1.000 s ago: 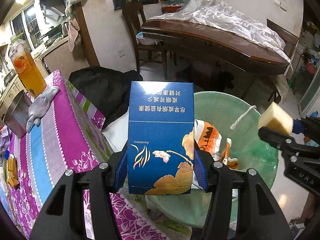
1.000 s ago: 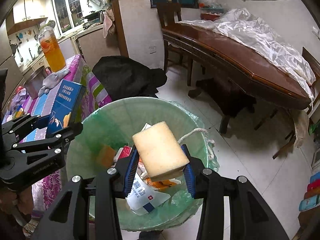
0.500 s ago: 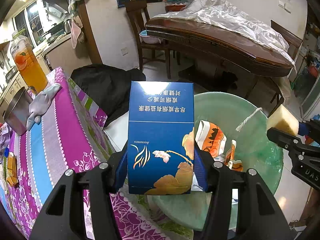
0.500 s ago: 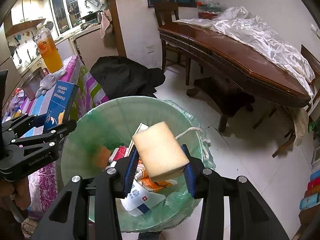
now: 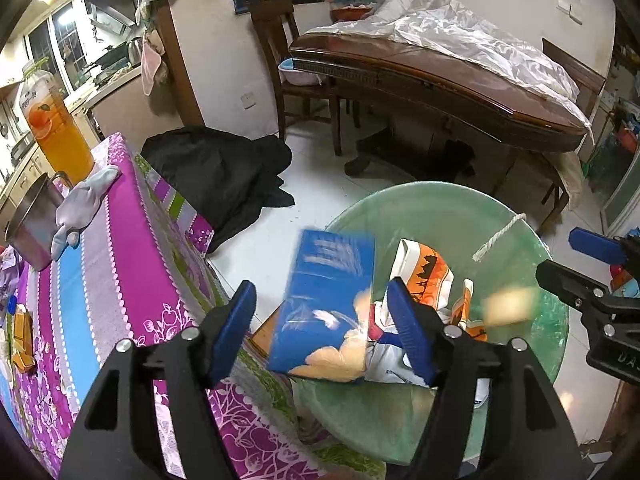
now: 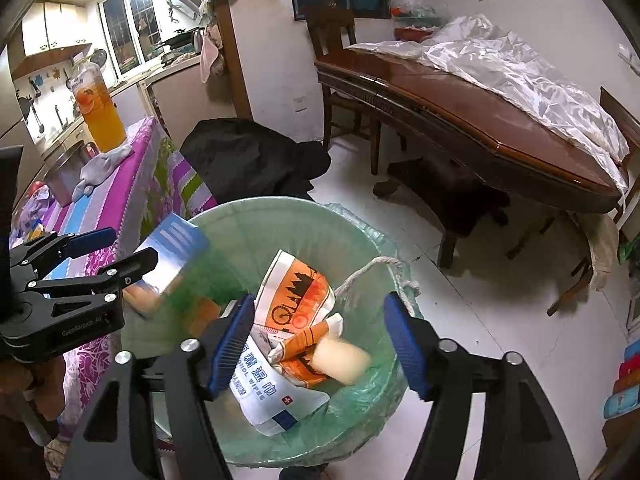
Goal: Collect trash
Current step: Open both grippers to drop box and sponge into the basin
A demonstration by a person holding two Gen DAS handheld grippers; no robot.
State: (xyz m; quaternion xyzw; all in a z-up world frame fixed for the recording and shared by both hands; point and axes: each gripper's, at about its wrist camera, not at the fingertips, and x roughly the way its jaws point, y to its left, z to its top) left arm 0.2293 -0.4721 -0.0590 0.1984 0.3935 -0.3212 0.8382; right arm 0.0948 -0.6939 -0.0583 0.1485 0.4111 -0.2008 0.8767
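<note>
My left gripper (image 5: 320, 328) is open over the near rim of the green-lined trash bin (image 5: 532, 356). The blue box (image 5: 324, 300) is loose between the jaws, blurred and falling toward the bin; it also shows in the right wrist view (image 6: 172, 256). My right gripper (image 6: 320, 344) is open above the bin (image 6: 280, 220). The yellow sponge (image 6: 340, 360) is blurred, dropping onto the trash inside; in the left wrist view it is a blur (image 5: 508, 308). The left gripper shows at left in the right wrist view (image 6: 116, 248).
The bin holds an orange-and-white wrapper (image 6: 296, 284) and a wipes pack (image 6: 276, 400). A table with a purple striped cloth (image 5: 100, 264) stands to the left, with a juice bottle (image 5: 56, 132) and a metal cup (image 5: 28, 228). A dark wooden table (image 6: 480, 128) and black cloth (image 6: 248, 156) lie beyond.
Both grippers opened. The blue box left the left jaws and is falling toward the bin. The sponge left the right jaws and is dropping into the bin.
</note>
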